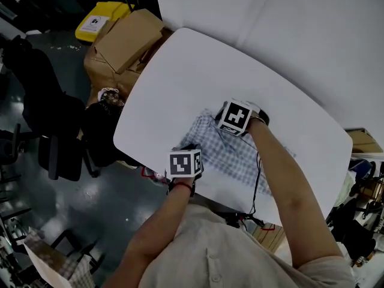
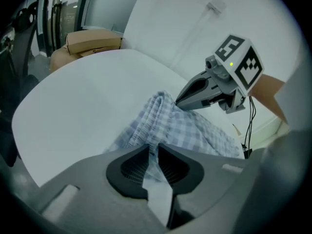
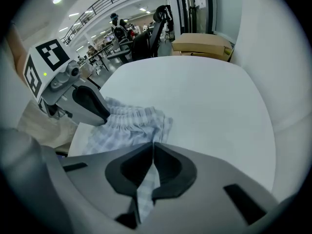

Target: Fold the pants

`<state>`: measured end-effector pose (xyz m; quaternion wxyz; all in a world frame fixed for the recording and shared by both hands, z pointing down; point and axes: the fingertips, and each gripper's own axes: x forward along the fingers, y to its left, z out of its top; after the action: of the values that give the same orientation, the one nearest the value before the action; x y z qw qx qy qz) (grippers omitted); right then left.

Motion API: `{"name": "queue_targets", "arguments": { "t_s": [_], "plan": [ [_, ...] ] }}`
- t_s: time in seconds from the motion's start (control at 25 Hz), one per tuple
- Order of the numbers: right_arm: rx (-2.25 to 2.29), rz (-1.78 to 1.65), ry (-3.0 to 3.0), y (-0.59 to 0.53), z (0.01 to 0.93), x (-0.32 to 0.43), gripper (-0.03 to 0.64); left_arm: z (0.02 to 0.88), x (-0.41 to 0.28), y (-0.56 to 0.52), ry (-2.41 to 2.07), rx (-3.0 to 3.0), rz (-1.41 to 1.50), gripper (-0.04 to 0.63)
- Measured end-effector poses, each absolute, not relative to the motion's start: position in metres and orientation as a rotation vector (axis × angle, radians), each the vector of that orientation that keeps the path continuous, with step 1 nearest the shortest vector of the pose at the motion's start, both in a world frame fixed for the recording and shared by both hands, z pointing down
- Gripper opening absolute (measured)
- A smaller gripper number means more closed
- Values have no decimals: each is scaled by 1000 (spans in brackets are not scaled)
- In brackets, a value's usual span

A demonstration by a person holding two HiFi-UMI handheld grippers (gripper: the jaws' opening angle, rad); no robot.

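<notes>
Left tongs (image 2: 152, 149), right tongs (image 3: 152, 147) grip pants (image 1: 235, 156) on table (image 1: 180, 80); cartons (image 1: 123, 41), perhaps chairs (image 1: 60, 155).

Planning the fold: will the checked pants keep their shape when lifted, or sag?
Probably floppy: the checked pants lie rumpled on the table, waistband gathered. Likely thin and light: the left claw and right claw each pinch the cloth nearly shut.

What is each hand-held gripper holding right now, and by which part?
Both hold the checked pants. The left hand-held gripper pinches one end of the gathered waistband, and the right hand-held gripper pinches the other end.
</notes>
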<state>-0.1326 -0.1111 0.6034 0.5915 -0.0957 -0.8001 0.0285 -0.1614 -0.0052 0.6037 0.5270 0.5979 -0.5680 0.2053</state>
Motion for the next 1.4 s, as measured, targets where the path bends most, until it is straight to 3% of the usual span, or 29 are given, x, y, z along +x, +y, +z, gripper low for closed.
{"name": "queue_targets", "arguments": {
  "t_s": [0.12,0.48,0.68,0.8,0.96,1.08,1.16,1.24,1.32,1.4],
  "plan": [
    [-224,74,-1873,-119,598,-133,24,595,-166,-2,-1320,1454,462,8],
    [-152,70,-1908,-145,588,-137,23,565,-221,21,-1325,1478,400,8],
    [-128,79,-1904,-139,598,-138,28,567,-167,18,-1186,1516,361,9],
    [-97,131,-1946,-140,591,-139,115,579,-146,18,-1196,1460,323,12],
    [-68,192,-1986,-142,575,-128,122,589,-138,10,-1244,1413,307,35],
    [-121,252,-1972,-128,572,-110,123,596,-136,2,-1260,1392,312,119],
    [-168,296,-1943,-115,576,-99,121,602,-139,0,-1275,1361,318,121],
    [-190,321,-1909,-106,587,-91,120,606,-142,0,-1293,1328,312,96],
    [-192,318,-1883,-103,598,-87,107,607,-142,0,-1288,1315,289,31],
    [-189,269,-1865,-106,603,-85,42,602,-142,2,-1270,1330,278,19]
  ]
}}
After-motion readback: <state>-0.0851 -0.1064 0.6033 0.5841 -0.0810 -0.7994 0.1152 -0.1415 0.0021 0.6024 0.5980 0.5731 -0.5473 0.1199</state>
